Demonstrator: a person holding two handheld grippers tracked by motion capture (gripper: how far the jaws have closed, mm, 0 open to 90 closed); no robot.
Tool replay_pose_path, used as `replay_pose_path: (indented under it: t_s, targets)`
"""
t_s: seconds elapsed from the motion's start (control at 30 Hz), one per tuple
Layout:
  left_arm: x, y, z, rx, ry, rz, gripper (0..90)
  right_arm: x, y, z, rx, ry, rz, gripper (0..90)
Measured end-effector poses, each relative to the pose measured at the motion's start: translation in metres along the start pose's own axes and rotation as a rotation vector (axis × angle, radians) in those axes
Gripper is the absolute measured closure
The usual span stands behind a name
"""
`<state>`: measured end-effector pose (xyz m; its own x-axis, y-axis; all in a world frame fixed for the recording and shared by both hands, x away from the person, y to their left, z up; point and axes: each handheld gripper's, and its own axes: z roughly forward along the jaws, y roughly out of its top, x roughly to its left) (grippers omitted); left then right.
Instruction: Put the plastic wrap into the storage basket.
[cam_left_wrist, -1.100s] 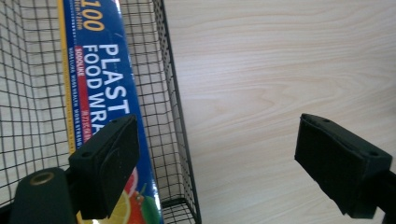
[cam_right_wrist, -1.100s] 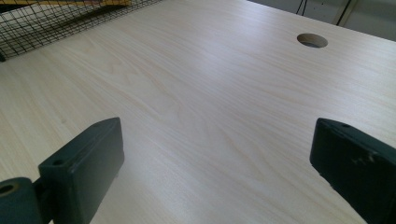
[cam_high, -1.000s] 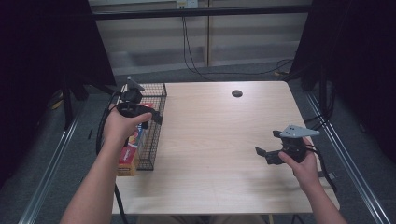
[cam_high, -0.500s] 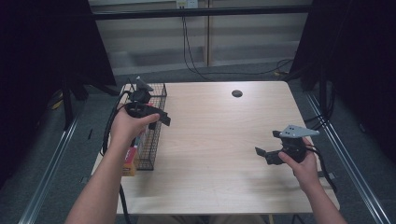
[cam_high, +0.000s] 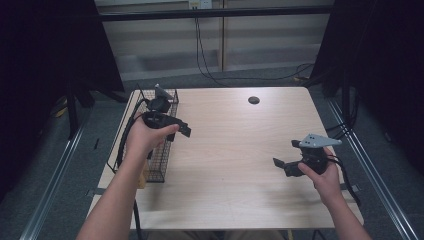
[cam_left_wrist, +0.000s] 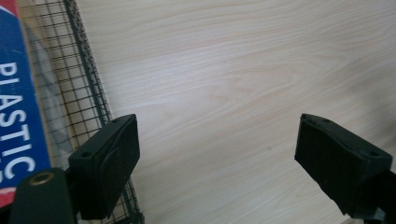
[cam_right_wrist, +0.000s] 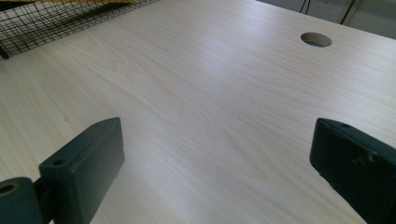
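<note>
Two grippers held over table (cam_high: 235, 150), both empty. Left gripper (cam_high: 182, 129) hung just past the right edge of basket (cam_high: 162, 150), jaws spread wide with nothing between them but bare wood. Seen in left gripper view (cam_left_wrist: 217, 163): basket wire (cam_left_wrist: 88, 84) just beside and behind the left jaw, a blue box (cam_left_wrist: 18, 112) printed with white letters lying inside the basket, farther left of that jaw. Box touched by neither jaw. Held by left hand (cam_high: 145, 137), cable trailing down toward the near table edge.

Farther right, well apart from basket, right gripper (cam_high: 281, 166) hovered low over the table near its right edge, gripped by right hand (cam_high: 322, 175). Jaws likewise stood wide apart, clasping nothing (cam_right_wrist: 217, 172). Ahead of those jaws, only wood grain; basket (cam_right_wrist: 56, 18) far ahead to their left, round hole (cam_right_wrist: 316, 39) far ahead to their right. Grey plate (cam_high: 316, 141) sat on top.
</note>
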<state>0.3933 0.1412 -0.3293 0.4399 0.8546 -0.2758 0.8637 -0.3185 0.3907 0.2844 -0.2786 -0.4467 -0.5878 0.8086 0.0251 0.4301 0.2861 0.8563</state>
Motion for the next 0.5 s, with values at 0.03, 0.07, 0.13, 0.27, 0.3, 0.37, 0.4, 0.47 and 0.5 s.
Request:
replay_pose_path:
  t_s: [0.03,0.07,0.13,0.27,0.3,0.37,0.4,0.47,0.5]
  targets:
    - [-0.002,-0.001,0.002,-0.006,-0.005,-0.010,13.9,0.000,0.000,0.000,-0.001,0.000,0.001,2.8]
    - [-0.003,-0.001,0.003,0.007,-0.004,0.009,13.9,0.000,0.000,0.000,0.000,0.000,0.000,2.8]
    - [-0.007,-0.002,0.006,0.000,-0.014,0.001,13.8,0.000,0.000,0.000,0.001,0.001,-0.001,2.9]
    - [-0.011,-0.003,0.014,0.011,-0.033,0.031,12.8,0.000,0.000,0.001,0.004,0.003,-0.002,2.8]
    - [-0.012,-0.004,0.016,0.006,-0.039,0.033,12.7,0.001,0.000,0.001,0.004,0.004,-0.003,2.9]
    - [-0.014,-0.004,0.019,0.011,-0.042,0.043,12.4,0.001,0.000,0.001,0.006,0.004,-0.004,2.8]
    - [-0.016,-0.005,0.021,0.005,-0.041,0.043,12.2,0.001,0.000,0.002,0.009,0.005,-0.006,2.8]
    - [-0.018,-0.006,0.023,0.005,-0.049,0.056,12.0,0.000,-0.001,0.002,0.011,0.006,-0.008,2.8]
    - [-0.020,-0.007,0.025,-0.003,-0.051,0.063,11.9,0.001,-0.001,0.003,0.013,0.012,-0.011,2.8]
